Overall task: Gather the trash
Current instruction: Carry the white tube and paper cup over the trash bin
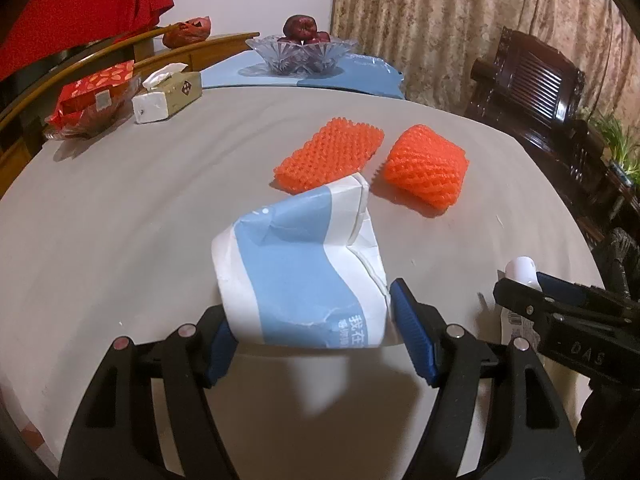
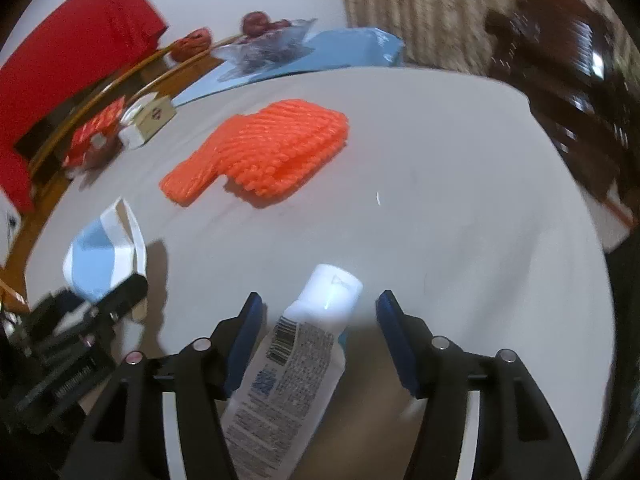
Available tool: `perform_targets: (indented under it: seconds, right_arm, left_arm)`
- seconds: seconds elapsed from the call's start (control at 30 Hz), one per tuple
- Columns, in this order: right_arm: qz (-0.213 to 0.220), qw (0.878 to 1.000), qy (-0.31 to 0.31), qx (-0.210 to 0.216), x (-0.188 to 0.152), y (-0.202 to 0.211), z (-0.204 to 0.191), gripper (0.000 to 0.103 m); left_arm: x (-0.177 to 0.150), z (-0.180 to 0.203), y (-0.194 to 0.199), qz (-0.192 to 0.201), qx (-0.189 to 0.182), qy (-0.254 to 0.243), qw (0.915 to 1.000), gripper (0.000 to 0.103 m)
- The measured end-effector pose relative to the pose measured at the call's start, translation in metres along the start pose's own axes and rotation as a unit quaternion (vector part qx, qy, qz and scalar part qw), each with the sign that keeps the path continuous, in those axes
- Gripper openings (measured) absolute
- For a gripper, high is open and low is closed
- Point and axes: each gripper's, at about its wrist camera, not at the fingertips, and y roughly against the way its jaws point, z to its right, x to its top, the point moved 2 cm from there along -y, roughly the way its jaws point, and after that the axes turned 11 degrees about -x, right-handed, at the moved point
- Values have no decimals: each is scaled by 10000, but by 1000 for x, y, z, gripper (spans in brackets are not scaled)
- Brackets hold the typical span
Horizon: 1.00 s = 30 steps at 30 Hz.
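Crushed blue-and-white paper cup (image 1: 304, 276) is clamped in the left gripper (image 1: 312, 336), lifted off the near table (image 1: 120, 220). White bottle (image 2: 296, 356) lies between the right gripper (image 2: 320, 340) jaws, left pad touching, right pad clear, so not gripped yet. Two orange foam nets (image 1: 332, 152) sit farther back, uncollected. Step: securing the bottle. Next, probably: close fully, lift, then nets.

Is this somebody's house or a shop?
Most likely a home's dining room. A cloth-covered table holds a glass fruit bowl and a tissue box, and there are curtains and a carved dark wooden chair behind it.
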Motion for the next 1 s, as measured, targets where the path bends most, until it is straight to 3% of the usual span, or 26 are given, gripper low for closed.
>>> perform_targets:
  seconds: [0.07, 0.13, 0.23, 0.4, 0.67, 1.0]
  right_arm:
    - [16, 10000, 87, 8, 0, -1, -8, 55]
    - [39, 9997, 224, 1, 0, -3, -15, 41]
    - [48, 9994, 335, 95, 1, -4, -18, 35]
    - [124, 9972, 643, 357, 3, 10, -22, 35]
    - [255, 9953, 635, 680, 8, 43, -6, 34]
    - [439, 9954, 463, 718, 10, 81, 31, 34]
  left_arm:
    - [0, 1, 0, -7, -7, 13, 10000, 68]
    - [1, 1, 1, 10, -5, 8, 10000, 68]
    - [2, 0, 5, 41, -1, 5, 10000, 68]
    - [4, 2, 11, 101, -14, -20, 9999, 68]
    - [2, 21, 21, 122, -159, -145, 9997, 68]
    - [7, 67, 33, 223, -410, -461, 9978, 68]
